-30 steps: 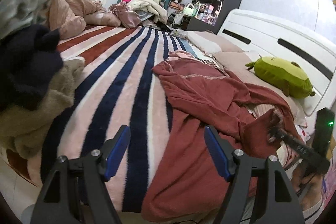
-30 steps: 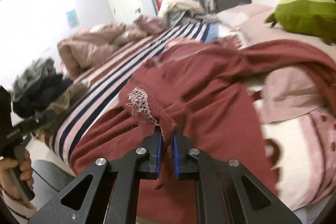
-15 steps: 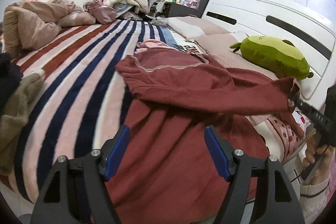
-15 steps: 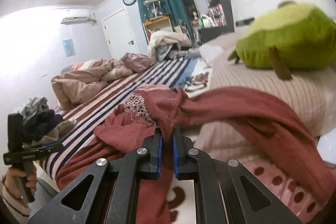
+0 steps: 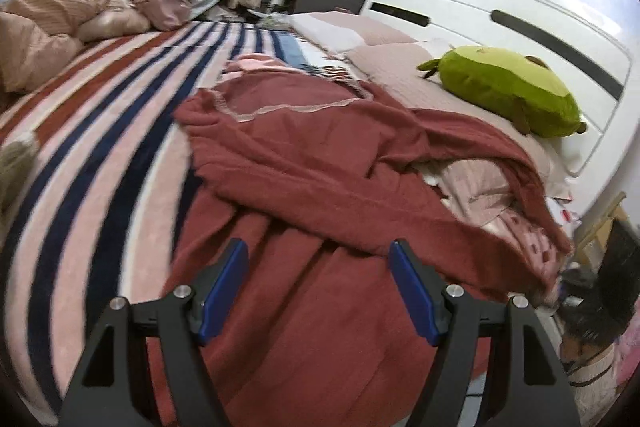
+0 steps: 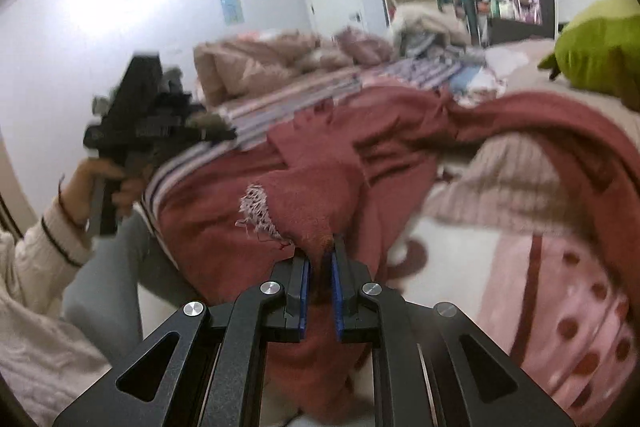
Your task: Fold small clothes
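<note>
A dark red garment point(image 5: 320, 163) with pale lace trim lies crumpled across the striped bed, one sleeve running toward the right edge. My left gripper point(image 5: 318, 263) is open and empty, hovering just above the garment's lower part. My right gripper point(image 6: 320, 259) is shut on the garment's lace-trimmed cuff point(image 6: 260, 215), with red cloth point(image 6: 320, 187) pinched between the blue pads. The left gripper also shows in the right wrist view point(image 6: 148, 123), held in a hand at the left.
A striped blanket point(image 5: 100, 147) covers the bed. A green plush toy point(image 5: 508, 91) lies by the white headboard point(image 5: 500, 15). Pink quilts point(image 5: 48, 27) are heaped at the far left. A pink dotted cloth point(image 6: 560, 307) lies at the bed's right edge.
The right gripper, still holding the cuff, swung down and toward the bed's near edge. The left gripper moved right and lower over the garment. The sleeve now lies slacker.
</note>
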`<state>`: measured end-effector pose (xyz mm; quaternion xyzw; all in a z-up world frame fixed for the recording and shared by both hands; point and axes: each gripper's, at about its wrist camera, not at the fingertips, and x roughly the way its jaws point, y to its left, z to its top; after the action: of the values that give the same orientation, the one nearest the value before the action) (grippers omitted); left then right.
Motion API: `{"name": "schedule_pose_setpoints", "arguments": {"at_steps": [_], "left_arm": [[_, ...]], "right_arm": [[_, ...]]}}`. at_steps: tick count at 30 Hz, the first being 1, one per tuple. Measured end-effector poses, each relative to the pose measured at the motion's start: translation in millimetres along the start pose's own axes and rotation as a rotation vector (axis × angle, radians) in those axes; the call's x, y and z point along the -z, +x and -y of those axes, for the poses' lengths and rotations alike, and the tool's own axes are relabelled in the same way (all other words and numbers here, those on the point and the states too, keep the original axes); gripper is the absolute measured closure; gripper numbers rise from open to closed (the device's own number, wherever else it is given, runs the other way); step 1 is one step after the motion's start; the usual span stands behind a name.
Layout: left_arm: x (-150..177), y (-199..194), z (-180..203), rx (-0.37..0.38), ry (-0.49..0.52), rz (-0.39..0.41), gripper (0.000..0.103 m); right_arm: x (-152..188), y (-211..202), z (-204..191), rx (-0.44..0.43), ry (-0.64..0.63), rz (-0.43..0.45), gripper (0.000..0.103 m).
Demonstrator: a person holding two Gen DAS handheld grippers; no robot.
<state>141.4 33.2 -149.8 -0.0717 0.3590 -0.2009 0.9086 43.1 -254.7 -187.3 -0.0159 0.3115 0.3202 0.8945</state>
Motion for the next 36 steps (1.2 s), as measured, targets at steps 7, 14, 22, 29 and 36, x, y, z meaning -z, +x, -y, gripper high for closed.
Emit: {"name": "schedule_pose_setpoints", "arguments": {"at_steps": [7,14,22,29,36], "left_arm": [[-9.5,2.2,5.7,0.053,0.009,0.020,0.034],[4.3,-17.9,-11.3,0.027,-0.029,0.041,0.034],[16.3,-40.2,-32.4,-0.025,-0.050,0.065,0.033],[18.3,-47.9,-39.9,-0.016,-0.061,0.083,0.033],[20.9,-51.0,-40.3,-0.003,-0.071,0.090,0.033]], "right_arm": [[-22.8,-20.6,-6.5,-0.014,0.001,0.067,0.038],[-77.0,35.1,0.4,0.019,-0.026,0.010,0.033],[-66.8,114.3,-4.0,0.089,-0.103,-0.204,0.086],[-61.2,95.1,-19.8,0.005,-0.111,-0.155,0.099],[-45.5,93.6,-50.1,-0.120,-0.146,-0.183,0.099]]}}
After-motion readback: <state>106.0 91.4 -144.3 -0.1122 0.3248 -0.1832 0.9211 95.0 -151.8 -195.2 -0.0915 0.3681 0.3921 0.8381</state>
